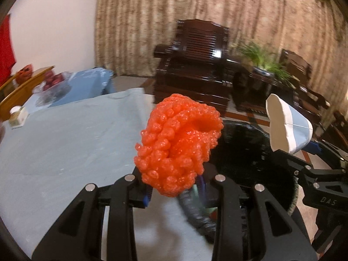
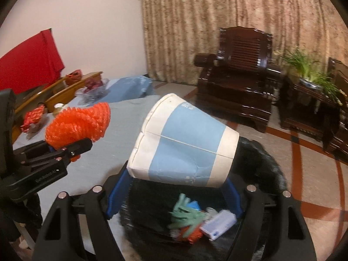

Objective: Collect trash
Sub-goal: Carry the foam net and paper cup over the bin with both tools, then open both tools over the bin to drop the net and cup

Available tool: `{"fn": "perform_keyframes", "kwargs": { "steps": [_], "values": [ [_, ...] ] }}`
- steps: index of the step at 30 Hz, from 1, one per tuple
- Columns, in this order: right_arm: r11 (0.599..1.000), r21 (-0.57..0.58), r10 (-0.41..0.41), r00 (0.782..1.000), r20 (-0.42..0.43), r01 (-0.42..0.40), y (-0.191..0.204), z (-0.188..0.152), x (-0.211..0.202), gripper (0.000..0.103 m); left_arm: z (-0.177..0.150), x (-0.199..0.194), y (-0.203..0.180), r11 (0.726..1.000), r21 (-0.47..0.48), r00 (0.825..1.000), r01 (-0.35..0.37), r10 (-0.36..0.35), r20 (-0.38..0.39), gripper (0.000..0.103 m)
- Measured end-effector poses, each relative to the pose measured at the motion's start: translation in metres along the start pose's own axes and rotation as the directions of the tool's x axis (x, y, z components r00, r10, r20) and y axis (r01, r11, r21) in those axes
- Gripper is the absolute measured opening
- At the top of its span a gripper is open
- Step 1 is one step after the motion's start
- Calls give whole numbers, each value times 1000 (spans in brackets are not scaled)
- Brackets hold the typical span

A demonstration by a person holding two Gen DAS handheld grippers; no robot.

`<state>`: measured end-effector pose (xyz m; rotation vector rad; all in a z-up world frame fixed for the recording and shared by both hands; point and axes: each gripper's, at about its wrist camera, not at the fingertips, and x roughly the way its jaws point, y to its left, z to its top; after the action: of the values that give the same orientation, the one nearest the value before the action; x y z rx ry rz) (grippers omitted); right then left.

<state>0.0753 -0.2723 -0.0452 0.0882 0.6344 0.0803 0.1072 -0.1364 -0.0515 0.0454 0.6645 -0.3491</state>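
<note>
An orange foam fruit net (image 1: 178, 143) is crumpled up, and my left gripper (image 1: 176, 187) is shut on its lower end. It hangs over the table's edge beside a black bin (image 1: 250, 152). In the right wrist view my right gripper (image 2: 177, 177) is shut on a white and blue paper cup (image 2: 184, 141). The cup lies on its side between the blue pads (image 2: 118, 193), just above the bin (image 2: 261, 163). Inside the bin lie a green crumpled thing (image 2: 187, 215) and a small white box (image 2: 219, 224). The left gripper (image 2: 71, 150) with the net (image 2: 78, 124) shows at the left of that view.
A table under a light blue cloth (image 1: 65, 148) fills the left side, with a small bottle (image 1: 17, 115) at its far corner. Beyond stand a dark wooden armchair (image 1: 195, 58), a potted plant (image 1: 263, 58) on a dark side table, and a curtain.
</note>
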Motion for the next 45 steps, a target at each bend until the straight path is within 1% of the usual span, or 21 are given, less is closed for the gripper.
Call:
{"fn": "perform_keyframes", "kwargs": {
  "steps": [4,9,12,20,26,28,29,30,31,32,33,34,36,37,38,41,45],
  "values": [
    [999,15,-47,999,-11,47,-25,-9,-2,75,0,20,-25,998,40,999,45,-44,-20,32],
    [996,37,-75,997,-30,76,-50,-18,1,75,-3,44,-46,995,66,995,81,-77,-62,34],
    [995,45,-83,996,-45,85,-61,-22,6,75,-2,58,-53,993,75,993,87,-81,-82,34],
    [994,48,-93,992,-88,97,-73,-31,27,75,-2,91,-70,989,105,990,100,-88,-113,34],
    [993,44,-108,988,-114,113,-81,-35,40,75,-4,107,-75,989,105,985,108,-92,-144,34],
    [992,44,-108,987,-121,114,-83,-36,42,75,-4,111,-76,989,101,983,113,-96,-155,35],
    [993,43,-108,987,-122,114,-85,-35,43,76,-2,113,-77,988,100,982,117,-100,-159,38],
    [993,40,-109,986,-126,115,-87,-35,44,76,-2,114,-77,988,99,981,120,-103,-162,47],
    [993,34,-111,985,-129,116,-87,-36,45,76,-2,115,-77,988,97,981,120,-103,-164,52],
    [992,30,-114,985,-131,119,-87,-36,46,79,-2,114,-76,988,90,980,126,-110,-164,57],
    [992,26,-119,984,-135,123,-88,-37,47,84,-1,114,-75,988,85,980,130,-115,-165,58],
    [991,26,-123,983,-139,128,-88,-38,48,86,-1,113,-74,988,82,979,134,-119,-166,59],
    [991,28,-129,982,-138,134,-89,-40,45,90,0,111,-73,986,81,977,143,-128,-168,69],
    [990,30,-131,982,-137,136,-90,-40,44,91,1,110,-73,986,78,977,146,-131,-167,72],
    [990,33,-133,982,-135,138,-89,-41,43,94,0,108,-71,986,72,976,152,-138,-167,77],
    [988,59,-131,982,-133,140,-92,-42,39,95,0,107,-70,985,65,973,162,-149,-176,82],
    [986,74,-137,982,-130,147,-95,-43,33,95,0,103,-66,986,49,972,160,-149,-181,84]
  ]
}}
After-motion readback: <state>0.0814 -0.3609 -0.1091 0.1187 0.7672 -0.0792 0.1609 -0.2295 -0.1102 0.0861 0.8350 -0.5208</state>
